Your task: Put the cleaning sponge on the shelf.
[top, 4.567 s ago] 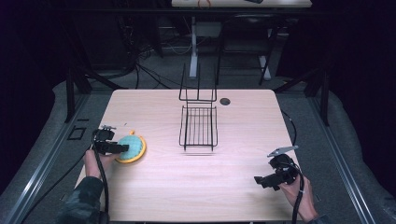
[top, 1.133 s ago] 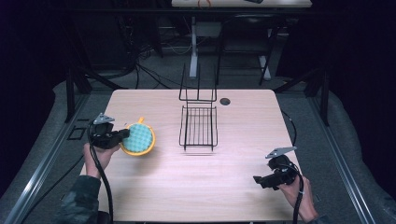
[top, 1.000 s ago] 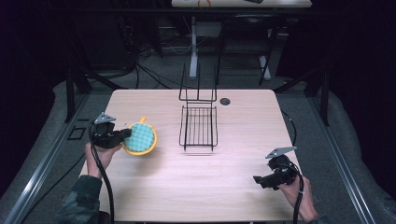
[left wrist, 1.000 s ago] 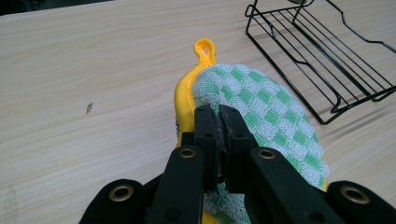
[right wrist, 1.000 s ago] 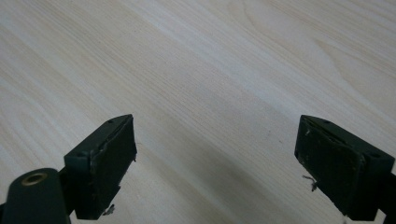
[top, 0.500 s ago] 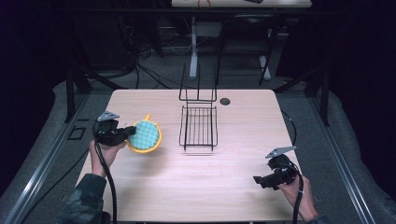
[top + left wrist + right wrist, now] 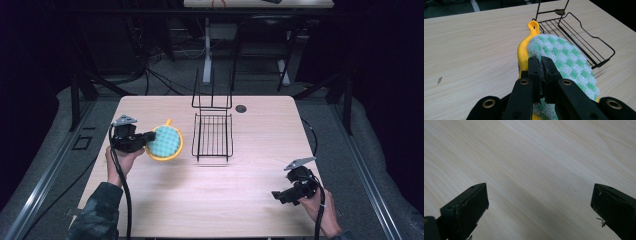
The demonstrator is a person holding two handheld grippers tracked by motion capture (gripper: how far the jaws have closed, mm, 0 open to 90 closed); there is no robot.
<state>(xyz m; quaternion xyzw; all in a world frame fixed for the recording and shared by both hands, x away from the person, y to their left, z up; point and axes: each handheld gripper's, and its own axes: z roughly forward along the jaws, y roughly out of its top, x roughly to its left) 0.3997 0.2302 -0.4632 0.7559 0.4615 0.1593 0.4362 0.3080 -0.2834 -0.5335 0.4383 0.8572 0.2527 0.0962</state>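
Jaws of your left gripper (image 7: 541, 65) are pinched together on the edge of a round yellow pot holder with a green-and-white checked cloth face (image 7: 564, 62), with only a thin sliver of gap between the 2 black tips. From the high view, that left gripper (image 7: 147, 138) holds the pot holder (image 7: 165, 142) tilted up off the pale wooden table (image 7: 200, 200), checked face toward the camera, its small yellow hanging loop pointing up and away from you. It sits just to the left of the black wire dish rack (image 7: 213, 135), near it but not touching. In your left gripper view the rack (image 7: 584, 37) lies beyond and to the right of the pot holder, its flat wire tray resting on the tabletop and its upright wire back rising at the far end.

Your right gripper (image 7: 280, 196) rests low over the near right part of the table, well apart from the rack. Its 2 jaws stand wide apart with nothing between them but bare wood grain (image 7: 536, 170).
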